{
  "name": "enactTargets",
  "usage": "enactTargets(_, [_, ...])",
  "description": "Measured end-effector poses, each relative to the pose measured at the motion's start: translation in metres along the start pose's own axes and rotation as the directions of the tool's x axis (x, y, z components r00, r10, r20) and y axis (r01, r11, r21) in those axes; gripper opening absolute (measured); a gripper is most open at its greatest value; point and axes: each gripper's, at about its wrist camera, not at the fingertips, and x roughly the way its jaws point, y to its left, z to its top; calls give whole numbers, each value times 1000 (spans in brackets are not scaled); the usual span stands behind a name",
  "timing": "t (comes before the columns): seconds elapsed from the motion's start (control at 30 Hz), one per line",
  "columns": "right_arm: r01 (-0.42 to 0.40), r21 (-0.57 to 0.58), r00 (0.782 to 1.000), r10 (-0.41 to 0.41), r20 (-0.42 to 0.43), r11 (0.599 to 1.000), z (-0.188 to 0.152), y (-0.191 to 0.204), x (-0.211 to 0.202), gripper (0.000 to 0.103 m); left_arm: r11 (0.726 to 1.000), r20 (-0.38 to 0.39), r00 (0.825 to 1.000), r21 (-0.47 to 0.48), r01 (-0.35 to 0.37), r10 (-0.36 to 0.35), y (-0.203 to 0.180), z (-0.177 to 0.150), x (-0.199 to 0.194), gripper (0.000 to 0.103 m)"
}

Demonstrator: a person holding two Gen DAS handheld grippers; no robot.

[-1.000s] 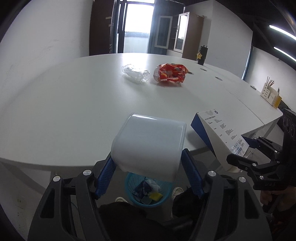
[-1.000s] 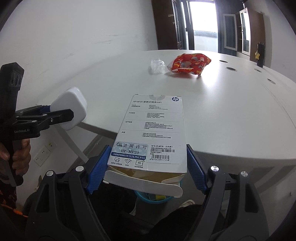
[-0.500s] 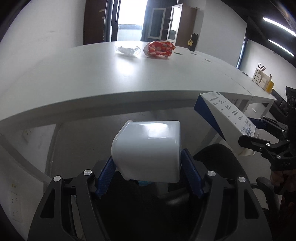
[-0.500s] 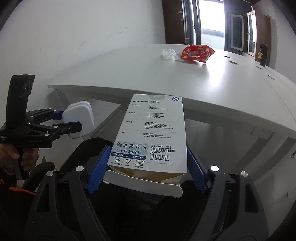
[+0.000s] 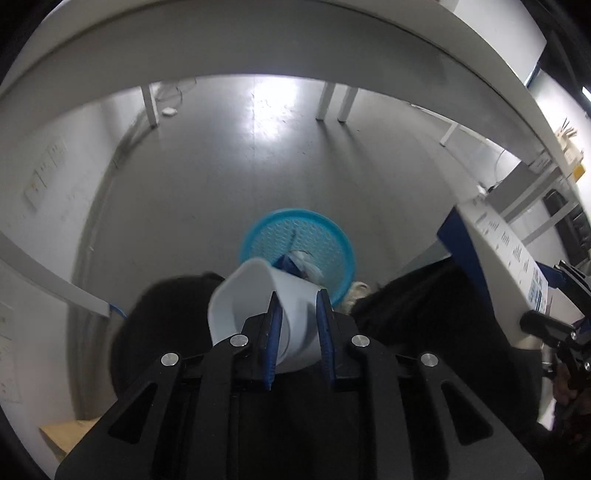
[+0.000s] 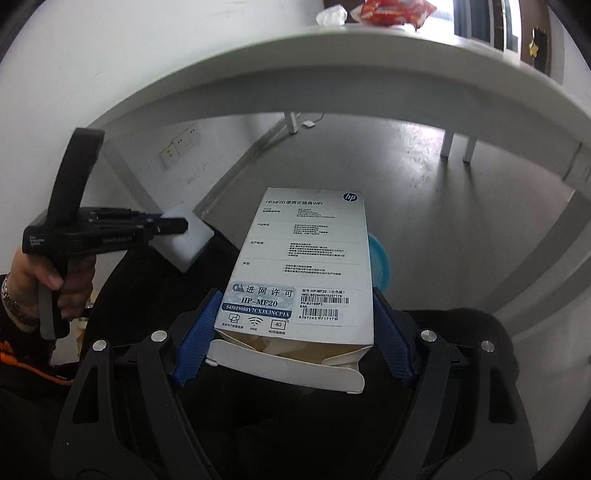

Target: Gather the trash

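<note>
a person's left gripper [image 5: 297, 317] pinches a squashed white plastic tub [image 5: 255, 295], its jaws having just been closing with the tub crumpled between the blue pads, the far lip of the tub reaching beyond the fingertips toward a round blue mesh wastebasket [image 5: 325, 240] on the grey floor ahead of and below them. the right gripper [image 6: 293, 325] grasps a white printed cardboard box with a blue side [image 6: 306, 266] across its width, the open flap nearest the palm, the basket's rim showing just past the box's right edge. by the look of it the job sits midway: one basket already holds some scraps, two pieces are in hand above it and not yet dropped, and two more wait on the white curved tabletop [image 6: 369, 62] well beyond the fingers, one crumpled clear plastic wrapper [image 6: 331, 15] and one red-orange snack bag [image 6: 391, 11] just beside it.
</note>
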Motion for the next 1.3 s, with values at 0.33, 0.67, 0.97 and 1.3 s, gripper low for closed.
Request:
enactTargets(0.33, [-9,73,999,12,-50,997,-11,-17,22,74,998,4,998,-16,60,-60,-1,5,7,5])
enactTargets(0.67, [-5,86,995,14,-103,996,-1,-25,60,74,998,-17,1000,55,25,-24,-25,19,40,5])
enactTargets(0.97, [-13,138,978,41,-203,990,8,-38,112,74,996,-68,998,86,-4,10,-29,41,87,5])
enactTargets(1.3, [5,205,947,62,-317,979,18,-53,182,74,1000,-162,986,-2,29,-29,-10,66,140,5])
